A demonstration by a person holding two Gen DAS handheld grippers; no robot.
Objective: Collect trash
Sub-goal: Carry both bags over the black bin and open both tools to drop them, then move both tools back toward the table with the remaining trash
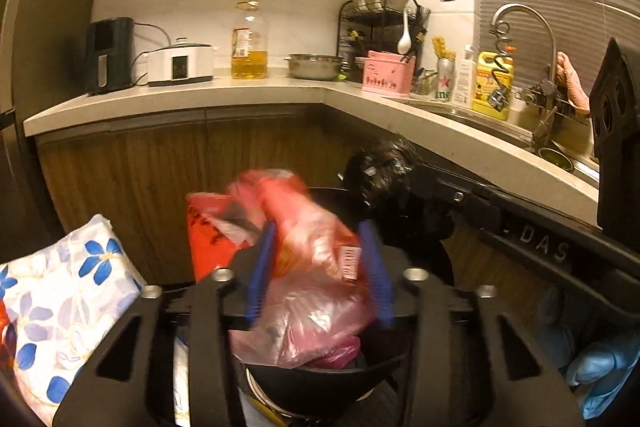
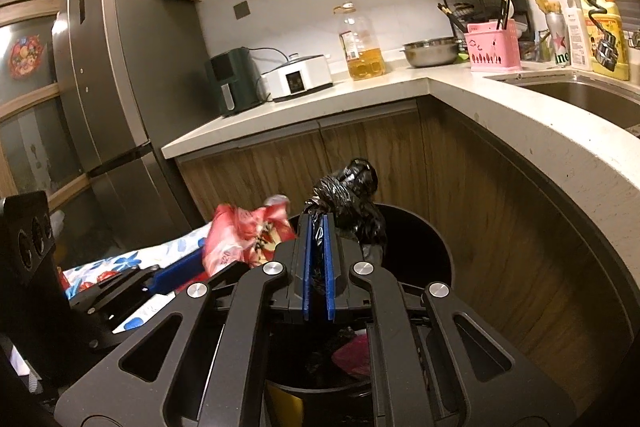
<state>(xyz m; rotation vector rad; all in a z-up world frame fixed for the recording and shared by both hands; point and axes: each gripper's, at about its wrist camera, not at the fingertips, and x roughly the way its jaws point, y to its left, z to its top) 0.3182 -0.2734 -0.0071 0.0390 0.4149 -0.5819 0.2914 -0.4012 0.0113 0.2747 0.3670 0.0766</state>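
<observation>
So nearest to us, our left gripper [image 1: 318, 267] has its blue pads standing about half apart, with a crumpled pink-red translucent plastic bag [image 1: 308, 267] sitting loosely between them. The pads don't look like they're pressing on it, and it's blurred, so we'd guess it's dropping free. It hangs right over the mouth of the round black plastic trash bin [image 2: 436, 247].

Our right gripper [image 2: 318, 259] is pinched nearly closed on the black plastic bin liner [image 2: 344, 195], holding a bunched, twisted wad of it up above the bin's rim.

Handling-wise, both are feather-light, floppy and a bit slick. We'd grab the pink bag by a bunched fold rather than a flat panel, since a single film layer will probably slide out. Same for the liner: the gathered neck is the spot.

Inside the bin we can make out more pink and magenta plastic down low, the rest too dark to tell.

Just left of the bin there's a white fabric with blue flowers [image 1: 60, 291]. Further back, the pale worktop [image 2: 360, 91] wraps the corner.
</observation>
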